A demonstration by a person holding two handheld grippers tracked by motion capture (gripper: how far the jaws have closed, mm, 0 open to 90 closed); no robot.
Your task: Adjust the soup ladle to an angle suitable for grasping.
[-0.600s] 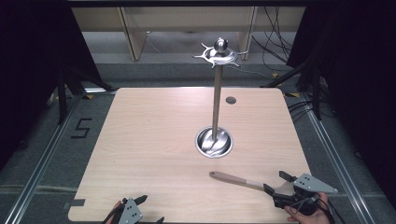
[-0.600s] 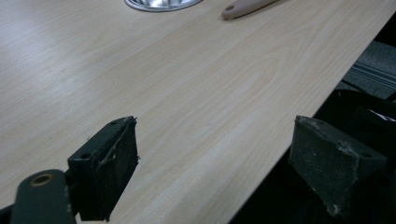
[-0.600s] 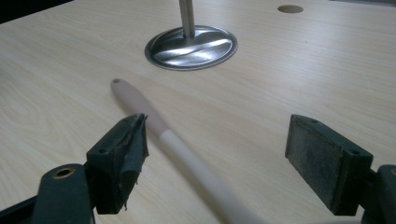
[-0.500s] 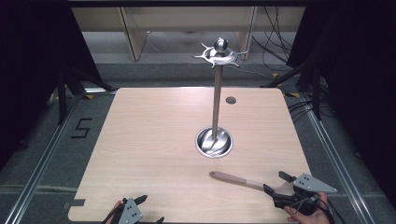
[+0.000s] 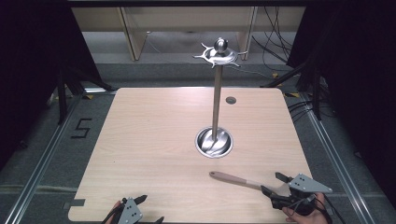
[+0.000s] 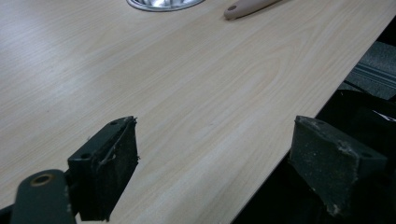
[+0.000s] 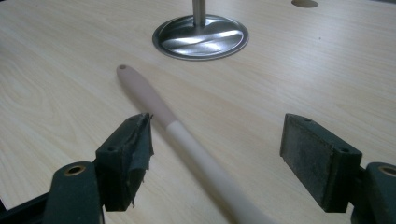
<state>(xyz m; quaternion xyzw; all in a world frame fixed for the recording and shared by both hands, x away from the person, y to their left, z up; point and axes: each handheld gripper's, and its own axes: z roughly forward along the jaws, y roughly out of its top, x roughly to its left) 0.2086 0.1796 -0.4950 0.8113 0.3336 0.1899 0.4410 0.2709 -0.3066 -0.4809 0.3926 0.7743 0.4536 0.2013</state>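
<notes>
Spatula-like utensil with a long beige handle (image 5: 233, 179), tan at its rounded hole-pierced end and paler toward the other, lay flat on the light wood-grain worktop (image 5: 154, 140), just in front of the round polished steel base (image 5: 214, 142) of the tall steel utensil stand. Taking that base as the landmark, the tan end lay nearest it, a little to the person's side of it, and the handle ran away from the base toward the near right corner of the worktop, slanting rather than square to the edge.

Along that same line sat the right hand-held gripper (image 5: 274, 184), on the far side of the utensil from the base. In the right gripper view the pale stretch of the handle (image 7: 196, 154) passed up between the two black jaws, closer to the left-hand one, and pointed on toward the base (image 7: 201, 37). The jaws stood wide apart with neither pad pressing on the handle, so the gripper was open around it and held nothing. Its axis and the handle's nearly matched, so I judged that closing would take the handle across its width.

The left hand-held gripper (image 5: 144, 205) hovered at the near edge of the worktop, well apart from the base and to its left, jaws also spread and empty; from there the tan tip (image 6: 243, 8) lay far off. The right hand was plainly the nearer one for the pick-up.
</notes>
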